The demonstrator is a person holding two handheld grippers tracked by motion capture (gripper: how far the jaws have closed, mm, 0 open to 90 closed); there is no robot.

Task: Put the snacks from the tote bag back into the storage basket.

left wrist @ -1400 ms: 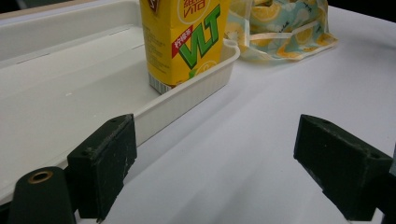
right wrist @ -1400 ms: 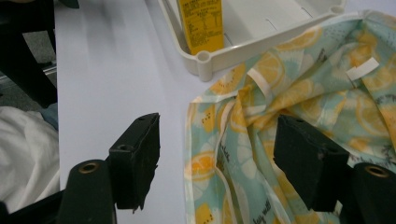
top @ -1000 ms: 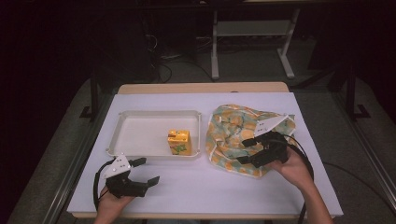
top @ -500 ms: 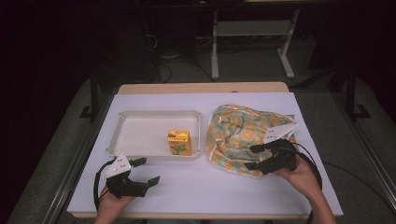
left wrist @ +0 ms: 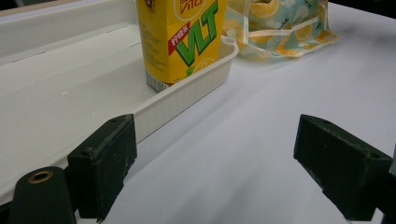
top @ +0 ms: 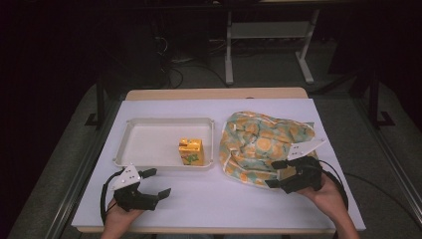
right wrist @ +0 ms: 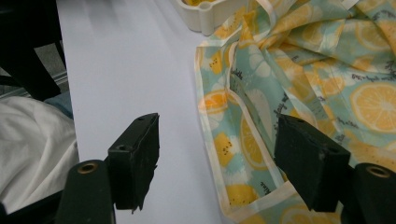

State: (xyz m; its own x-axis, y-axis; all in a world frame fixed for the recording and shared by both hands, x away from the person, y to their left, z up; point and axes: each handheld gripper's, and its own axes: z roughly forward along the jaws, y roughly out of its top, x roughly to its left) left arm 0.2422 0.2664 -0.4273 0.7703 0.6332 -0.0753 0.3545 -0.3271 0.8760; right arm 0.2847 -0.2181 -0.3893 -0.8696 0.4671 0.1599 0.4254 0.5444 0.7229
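Observation:
A yellow juice carton stands upright in the right front corner of a white tray. To the tray's right lies a crumpled lemon-print bag. My left gripper rests open on the white table in front of the tray, jaws empty. In the left gripper view the carton and the tray rim lie ahead of the left gripper. My right gripper is open at the bag's near edge. In the right gripper view the right gripper straddles the bag's hem without pressing it.
The white sheet covers the table to its near edge. A tray corner lies just beyond the bag. A white sleeve or garment shows past the table edge. A metal stand stands on the dark floor behind.
The right gripper has drawn back from over the bag toward the table's near edge. The bag now lies more spread out. The left gripper has stayed put.

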